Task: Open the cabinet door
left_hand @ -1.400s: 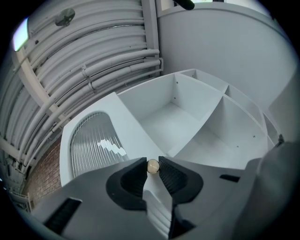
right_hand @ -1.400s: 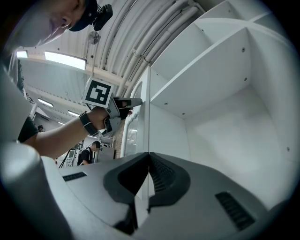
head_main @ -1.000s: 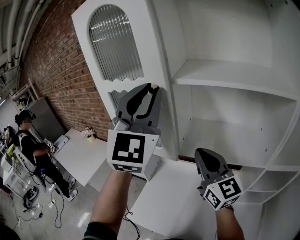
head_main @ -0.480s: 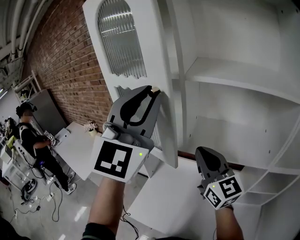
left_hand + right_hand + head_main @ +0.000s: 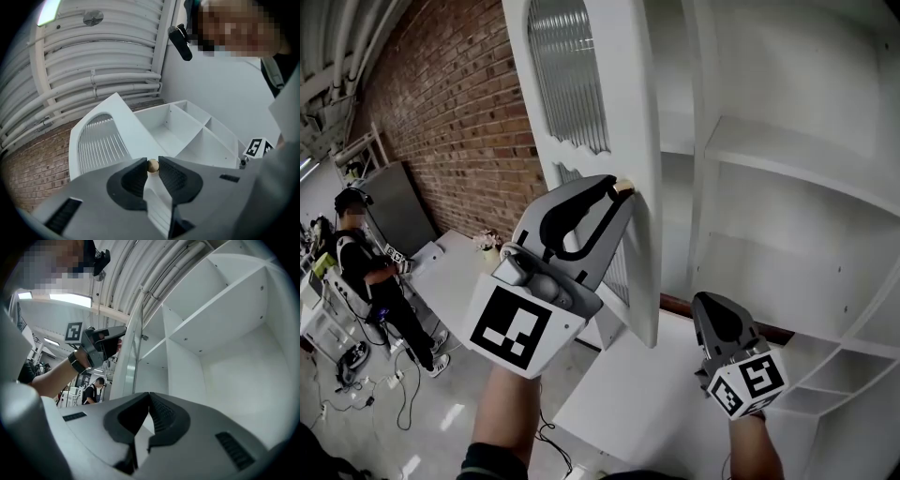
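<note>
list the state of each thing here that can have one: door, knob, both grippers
cabinet door: open, standing well out from the cabinet
knob: clamped between the left gripper's jaws
left gripper: shut on the knob
right gripper: shut, jaws together with nothing between them, held low in front of the cabinet

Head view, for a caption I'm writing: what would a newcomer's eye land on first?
The left claw, at centre, is shut on the small wooden knob of the white cabinet door, which stands open. Right of it are bare white shelves, with the right claw low down, shut and empty. A brick wall fills the left.
</note>
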